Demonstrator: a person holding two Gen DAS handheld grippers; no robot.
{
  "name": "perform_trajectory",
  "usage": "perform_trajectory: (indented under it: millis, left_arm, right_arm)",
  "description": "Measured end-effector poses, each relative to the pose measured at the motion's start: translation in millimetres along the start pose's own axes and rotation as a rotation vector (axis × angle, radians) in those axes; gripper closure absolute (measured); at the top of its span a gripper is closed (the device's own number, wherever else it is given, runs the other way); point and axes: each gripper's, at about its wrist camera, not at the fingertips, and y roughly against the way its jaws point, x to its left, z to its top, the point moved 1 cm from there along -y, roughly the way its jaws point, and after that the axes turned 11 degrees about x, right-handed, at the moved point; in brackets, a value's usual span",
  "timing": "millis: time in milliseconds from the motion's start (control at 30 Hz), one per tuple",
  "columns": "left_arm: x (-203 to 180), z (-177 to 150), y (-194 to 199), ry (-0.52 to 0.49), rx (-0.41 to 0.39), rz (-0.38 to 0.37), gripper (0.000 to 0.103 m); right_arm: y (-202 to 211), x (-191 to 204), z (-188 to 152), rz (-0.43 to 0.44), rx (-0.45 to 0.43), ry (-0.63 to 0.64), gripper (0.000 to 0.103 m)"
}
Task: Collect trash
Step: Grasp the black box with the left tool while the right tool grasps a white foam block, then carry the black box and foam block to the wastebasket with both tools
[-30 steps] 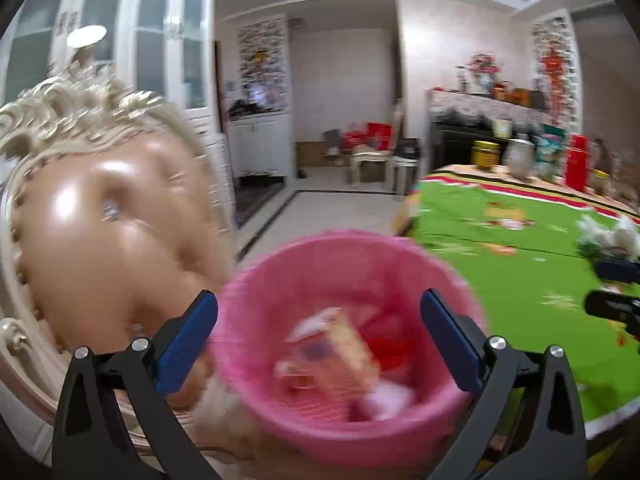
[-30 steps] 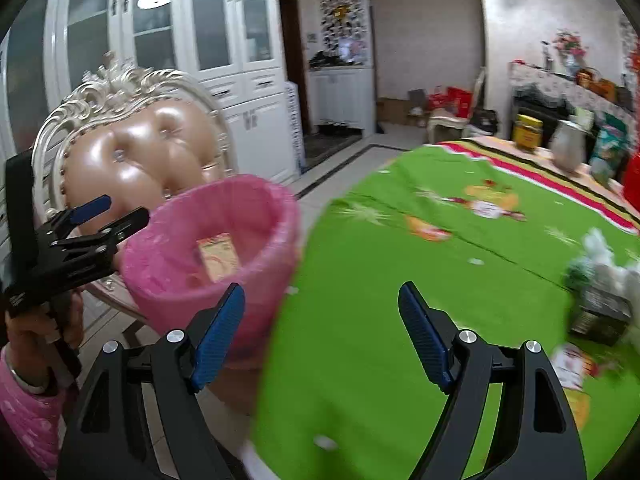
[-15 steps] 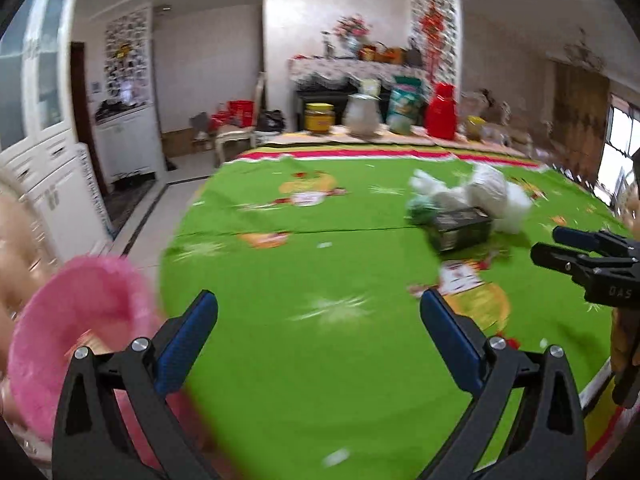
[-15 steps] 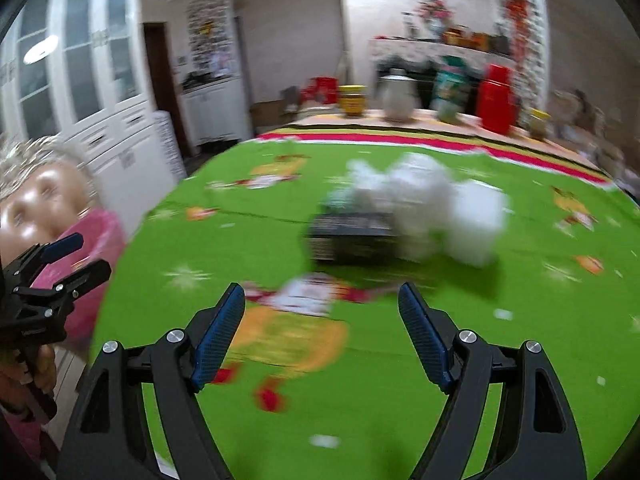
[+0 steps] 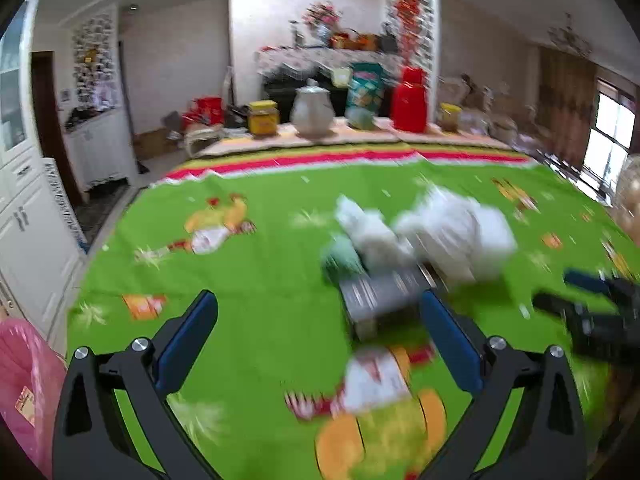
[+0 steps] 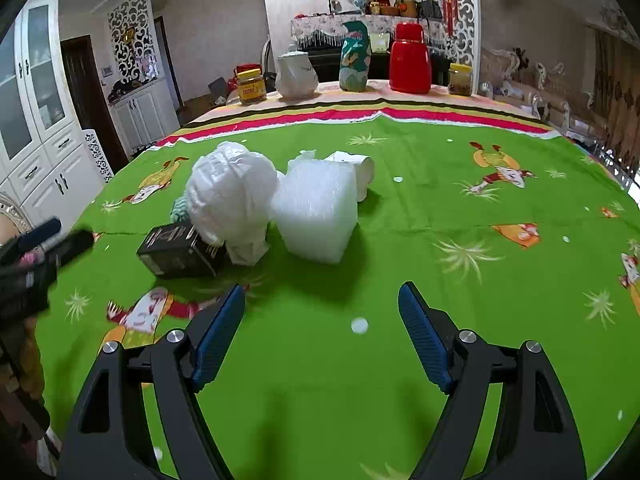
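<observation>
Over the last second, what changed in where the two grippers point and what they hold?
Both grippers swung away from the pink bin, off the table's left edge, toward the trash pile on the green tablecloth: black box, white bag, foam block. The left gripper and right gripper stayed open and empty; the pile lay untouched.

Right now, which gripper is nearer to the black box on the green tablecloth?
Left. The left gripper has the black box just ahead of its right finger; in the right wrist view it reaches in from the box's left. The right gripper hangs back, open, nearer the bubble-wrap block.
</observation>
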Motion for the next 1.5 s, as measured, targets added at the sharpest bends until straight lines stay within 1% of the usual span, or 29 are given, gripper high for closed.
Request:
perform_trajectory:
  millis: [33,67,100,167,200,333,433,500,567,600,633,733,800,833,900,967,1067,1133,1167,1200,1233,1267,1300,1400,1500]
  left_arm:
    - [3,7,-4,0.017,-0.007,0.014,0.005]
    - [6,14,-9,0.029,-0.001,0.008,0.005]
    - [8,17,-14,0.032,0.011,-0.013,0.005]
    - [10,21,-27,0.014,0.060,-0.091,0.005]
    - [11,21,-30,0.006,0.067,-0.102,0.005]
    - [5,12,-48,-0.062,0.129,-0.119,0.005]
    - [4,2,-50,-0.082,0.144,-0.127,0.005]
    - [4,-2,-51,-0.084,0.146,-0.127,0.005]
    - [-1,-5,-54,-0.093,0.160,-0.139,0.005]
    - [-4,-6,-55,-0.101,0.167,-0.149,0.005]
    - [-8,-7,-55,-0.108,0.171,-0.158,0.005]
    - [-24,-8,-55,-0.142,0.179,-0.181,0.005]
    - [-36,-8,-58,-0.163,0.187,-0.187,0.005]
    - [-43,-7,-61,-0.180,0.192,-0.185,0.005]
    - [-54,-5,-69,-0.195,0.193,-0.150,0.005]
    - [-57,-1,-77,-0.179,0.202,-0.137,0.005]
    - [-55,4,-91,-0.133,0.220,-0.115,0.005]
    - [-53,5,-98,-0.101,0.244,-0.130,0.006]
    - [-52,5,-100,-0.086,0.252,-0.146,0.009]
    - [-51,5,-98,-0.073,0.248,-0.161,0.015]
    - [-47,4,-92,-0.046,0.219,-0.174,0.015]
    - [-44,3,-84,-0.027,0.186,-0.171,0.015]
    - [-44,1,-79,-0.026,0.171,-0.166,0.015]
    - [-44,-7,-58,-0.054,0.130,-0.166,0.015]
    - [-47,-17,-42,-0.079,0.115,-0.153,0.015]
  right_arm:
    - [-6,1,5,-0.001,0.005,-0.003,0.028]
    - [-10,2,9,-0.003,0.008,-0.006,0.028]
    - [-16,3,13,-0.006,0.012,-0.008,0.028]
    - [-28,5,22,-0.019,0.020,-0.017,0.028]
    - [-33,5,26,-0.025,0.024,-0.026,0.028]
    - [-49,9,39,-0.028,0.033,-0.042,0.028]
    - [-61,14,49,-0.022,0.045,-0.039,0.028]
    - [-66,16,54,-0.042,0.042,-0.029,0.028]
    - [-68,13,56,-0.062,0.041,-0.030,0.039]
    - [-66,10,54,-0.063,0.044,-0.035,0.055]
    - [-62,6,51,-0.063,0.046,-0.041,0.054]
    - [-42,-4,39,-0.075,0.010,-0.037,0.054]
    - [-24,-15,26,-0.054,-0.007,-0.054,0.054]
    - [-17,-20,22,-0.041,-0.012,-0.067,0.054]
    - [-1,-29,10,-0.011,-0.029,-0.096,0.054]
    - [12,-34,-3,0.021,-0.051,-0.116,0.054]
    - [20,-34,-16,0.051,-0.083,-0.132,0.054]
    - [19,-33,-20,0.048,-0.096,-0.130,0.054]
    - [18,-32,-21,0.041,-0.094,-0.120,0.054]
    - [15,-30,-22,0.037,-0.087,-0.111,0.054]
    - [12,-30,-23,0.039,-0.078,-0.102,0.054]
    - [11,-31,-23,0.041,-0.073,-0.101,0.054]
    - [9,-31,-25,0.043,-0.066,-0.100,0.054]
    - [7,-32,-29,0.038,-0.051,-0.093,0.054]
    - [6,-30,-30,0.038,-0.045,-0.087,0.054]
